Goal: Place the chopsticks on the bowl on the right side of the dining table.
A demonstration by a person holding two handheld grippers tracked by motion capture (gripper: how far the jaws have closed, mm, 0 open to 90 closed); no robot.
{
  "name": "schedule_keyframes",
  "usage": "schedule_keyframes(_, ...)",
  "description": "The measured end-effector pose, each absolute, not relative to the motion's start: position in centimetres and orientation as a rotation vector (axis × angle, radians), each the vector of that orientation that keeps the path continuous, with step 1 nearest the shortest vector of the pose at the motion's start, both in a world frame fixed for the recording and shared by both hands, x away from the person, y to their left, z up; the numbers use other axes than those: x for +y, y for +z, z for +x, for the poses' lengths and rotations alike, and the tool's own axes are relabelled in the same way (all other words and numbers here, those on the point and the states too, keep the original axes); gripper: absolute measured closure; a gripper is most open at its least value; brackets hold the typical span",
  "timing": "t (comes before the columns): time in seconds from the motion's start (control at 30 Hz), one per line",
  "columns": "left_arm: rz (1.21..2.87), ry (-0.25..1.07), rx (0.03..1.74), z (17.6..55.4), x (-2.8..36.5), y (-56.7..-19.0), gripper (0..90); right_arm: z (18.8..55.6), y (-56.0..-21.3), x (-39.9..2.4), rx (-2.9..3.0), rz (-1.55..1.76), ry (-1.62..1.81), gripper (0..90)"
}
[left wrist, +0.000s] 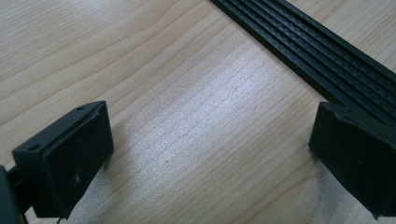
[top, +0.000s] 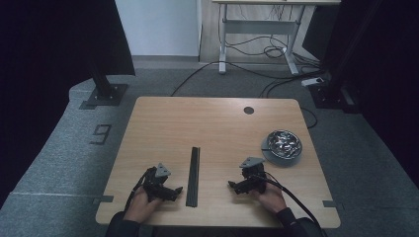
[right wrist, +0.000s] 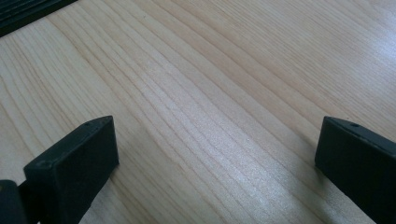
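A long black ribbed strip (top: 193, 175) lies lengthwise on the wooden table (top: 207, 123), between my two hands. My left gripper (top: 176, 190) rests on the table just left of the strip, pointing toward it. It is open, with bare wood between its jaws (left wrist: 212, 140), and the strip (left wrist: 317, 51) runs just past its right jaw. My right gripper (top: 232, 185) rests to the right of the strip and points left. It is also open over bare wood (right wrist: 215, 158). One end of the strip (right wrist: 23, 11) shows at the top left of the right gripper view.
A shiny metal bowl (top: 268, 140) with glinting contents sits near the table's right edge, beyond my right hand. A dark round hole (top: 248, 110) marks the far side of the table. Black stands (top: 104, 91), a desk frame (top: 257, 29) and floor cables (top: 276, 74) lie beyond.
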State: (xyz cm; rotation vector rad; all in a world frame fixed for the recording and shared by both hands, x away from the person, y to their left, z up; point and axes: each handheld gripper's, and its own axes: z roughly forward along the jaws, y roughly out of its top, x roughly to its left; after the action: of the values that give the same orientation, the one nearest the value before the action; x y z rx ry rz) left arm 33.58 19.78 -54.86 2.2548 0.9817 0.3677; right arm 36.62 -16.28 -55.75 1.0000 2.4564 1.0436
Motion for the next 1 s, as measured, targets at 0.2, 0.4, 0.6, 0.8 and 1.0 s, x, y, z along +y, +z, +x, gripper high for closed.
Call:
schedule_keyframes(0.2,2.255,0.368,0.981,33.58,19.79,-54.86,0.0,36.63,-55.75,-16.28,2.456,0.998,1.044,0.0)
schedule_keyframes(0.4,2.255,0.368,0.982,33.58,19.78,-54.86,0.0,36.62,-55.75,-16.28,2.456,0.998,1.044,0.0)
schedule_keyframes(0.6,2.255,0.368,0.982,33.58,19.78,-54.86,0.0,36.63,-55.75,-16.28,2.456,0.998,1.044,0.0)
schedule_keyframes(0.8,2.255,0.368,0.982,33.58,19.78,-54.86,0.0,36.72,-55.75,-16.17,2.467,0.985,1.05,0.0)
schedule_keyframes(1.0,2.255,0.368,0.982,33.58,19.78,-54.86,0.0,36.77,-55.53,-16.18,2.491,0.98,1.034,0.8)
